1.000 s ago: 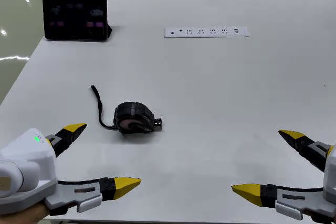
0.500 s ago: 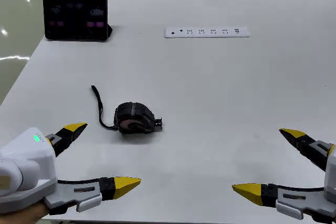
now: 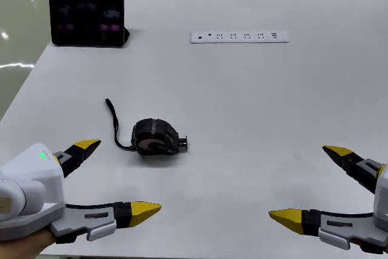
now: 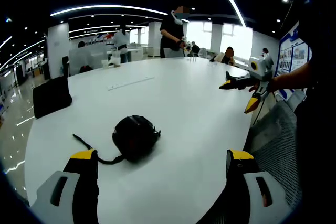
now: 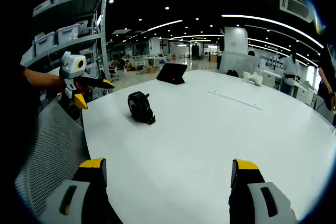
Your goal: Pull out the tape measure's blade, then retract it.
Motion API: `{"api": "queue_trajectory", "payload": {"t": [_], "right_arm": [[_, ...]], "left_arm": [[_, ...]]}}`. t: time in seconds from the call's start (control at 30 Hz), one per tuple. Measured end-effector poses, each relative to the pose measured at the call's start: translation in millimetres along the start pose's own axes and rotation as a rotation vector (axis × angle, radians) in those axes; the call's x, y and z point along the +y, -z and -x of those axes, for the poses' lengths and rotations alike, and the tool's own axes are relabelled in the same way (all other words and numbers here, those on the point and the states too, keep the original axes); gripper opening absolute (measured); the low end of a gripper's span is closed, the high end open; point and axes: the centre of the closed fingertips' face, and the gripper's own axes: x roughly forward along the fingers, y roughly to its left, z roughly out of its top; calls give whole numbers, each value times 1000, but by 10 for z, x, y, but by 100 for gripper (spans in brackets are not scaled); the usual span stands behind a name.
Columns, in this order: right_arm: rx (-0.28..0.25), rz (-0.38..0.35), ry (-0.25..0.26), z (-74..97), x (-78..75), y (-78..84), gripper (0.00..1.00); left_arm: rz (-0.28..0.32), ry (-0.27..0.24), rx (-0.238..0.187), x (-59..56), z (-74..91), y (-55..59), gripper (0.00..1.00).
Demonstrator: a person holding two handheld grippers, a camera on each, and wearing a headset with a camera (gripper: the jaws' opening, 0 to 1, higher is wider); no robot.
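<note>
Tape measure (image 3: 156, 137) lies on its side on the table (image 3: 254, 101), toward the near edge and left of the middle, its strap (image 3: 113, 119) trailing toward the far edge. You can see just the end hook at its right; the blade itself can't be made out. Your left gripper (image 3: 128, 175) and right gripper (image 3: 297, 181) hover at the near edge, jaws spread wide, holding nothing, their bodies cut off by the frame. The tablet's (image 3: 86, 19) screen is blurred.

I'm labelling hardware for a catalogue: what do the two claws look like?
Both the left claw and right claw have two black jaws ending in pointed yellow tips, set on light grey brackets. The left claw's body is a rounded white housing with a small green light.
</note>
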Motion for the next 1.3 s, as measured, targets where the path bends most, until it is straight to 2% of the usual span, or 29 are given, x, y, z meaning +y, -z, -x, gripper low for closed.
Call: {"api": "queue_trajectory", "payload": {"t": [0.23,0.33,0.63,1.3], "right_arm": [[13,9,-19,-60,-14,5,96],[-5,24,-23,-76,-26,-32,94],[7,48,-41,-182,-81,-83,92],[31,127,-122,-464,-141,-151,83]], "left_arm": [[-12,6,8,68,-38,6,99],[-16,9,8,109,-62,0,99],[-41,28,8,197,-157,-56,99],[-98,95,61,328,-343,-42,94]]}}
